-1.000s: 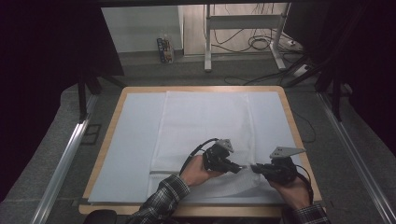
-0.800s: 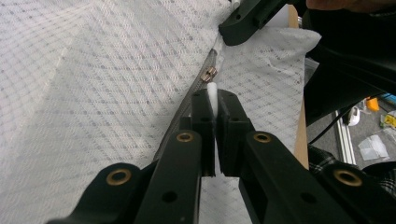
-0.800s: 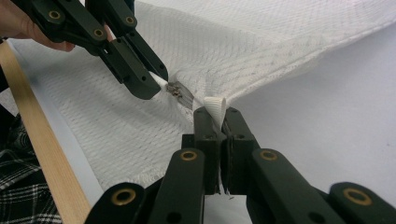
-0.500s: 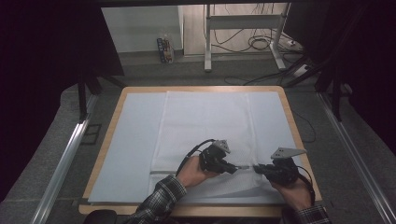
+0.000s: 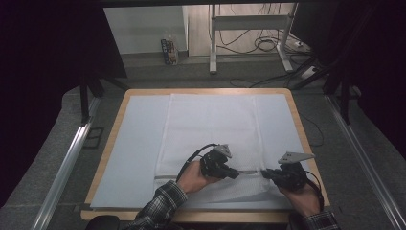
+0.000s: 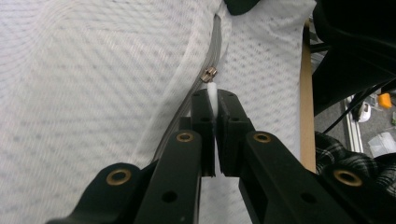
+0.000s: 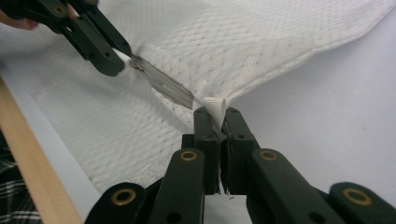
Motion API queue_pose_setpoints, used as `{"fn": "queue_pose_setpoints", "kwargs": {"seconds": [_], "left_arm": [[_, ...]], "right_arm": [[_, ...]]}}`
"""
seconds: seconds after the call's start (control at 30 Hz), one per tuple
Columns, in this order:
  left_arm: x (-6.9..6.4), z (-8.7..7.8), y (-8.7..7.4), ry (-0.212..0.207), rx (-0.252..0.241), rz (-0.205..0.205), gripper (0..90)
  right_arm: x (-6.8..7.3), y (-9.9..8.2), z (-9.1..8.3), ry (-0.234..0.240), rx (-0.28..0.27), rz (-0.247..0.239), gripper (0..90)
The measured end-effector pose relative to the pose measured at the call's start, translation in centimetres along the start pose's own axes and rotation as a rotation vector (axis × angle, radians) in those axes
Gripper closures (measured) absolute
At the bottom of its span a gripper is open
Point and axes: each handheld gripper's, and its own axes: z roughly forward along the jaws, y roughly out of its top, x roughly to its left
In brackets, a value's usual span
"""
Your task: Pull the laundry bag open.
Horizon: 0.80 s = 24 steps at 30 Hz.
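A: Item one, your left gripper (image 6: pixel 212 100). Condition?

B: Jaws pressed together on a small white pull tab (image 6: pixel 212 89), which pokes out at their tips. Just past it, toward 12 o'clock, sits the metal zipper slider (image 6: pixel 209 74) on the grey zipper tape (image 6: pixel 215 42). Where tab joins slider is too small to make out.

A: Item two, your right gripper (image 7: pixel 217 114).

B: Jaws clamped on a white fabric end (image 7: pixel 214 106) of the mesh cover (image 7: pixel 261 42); a folded loop stands above the tips. What lies deeper between the jaws is hidden. From there the zipper runs toward 10 o'clock, to your other gripper's tips.

A: Item three, the cover's location.

B: In the high view the white cover (image 5: pixel 210 124) lies flat on a pale sheet over the wood-edged table (image 5: pixel 299 124), centre to 6 o'clock. Its near edge is partly covered by your hands. Left gripper (image 5: pixel 233 173) at about 6 o'clock, right gripper (image 5: pixel 266 173) at about 5 o'clock, tips facing each other with a short stretch of zipper between.

A: Anything cut off?

B: Your plaid sleeve (image 5: pixel 160 206) runs off the bottom edge. The zipper's far end in the left gripper view passes behind a dark shape at the top, blurred; I cannot tell what it is.
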Motion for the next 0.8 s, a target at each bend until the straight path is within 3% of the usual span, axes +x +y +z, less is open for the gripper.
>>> {"fn": "queue_pose_setpoints", "kwargs": {"seconds": [0.8], "left_arm": [[0.1, -2.0, -1.8, 0.027, -0.028, -0.034, 87.5]], "right_arm": [[-0.3, -0.2, -0.1, -0.023, 0.0, 0.01, 85.6]]}}
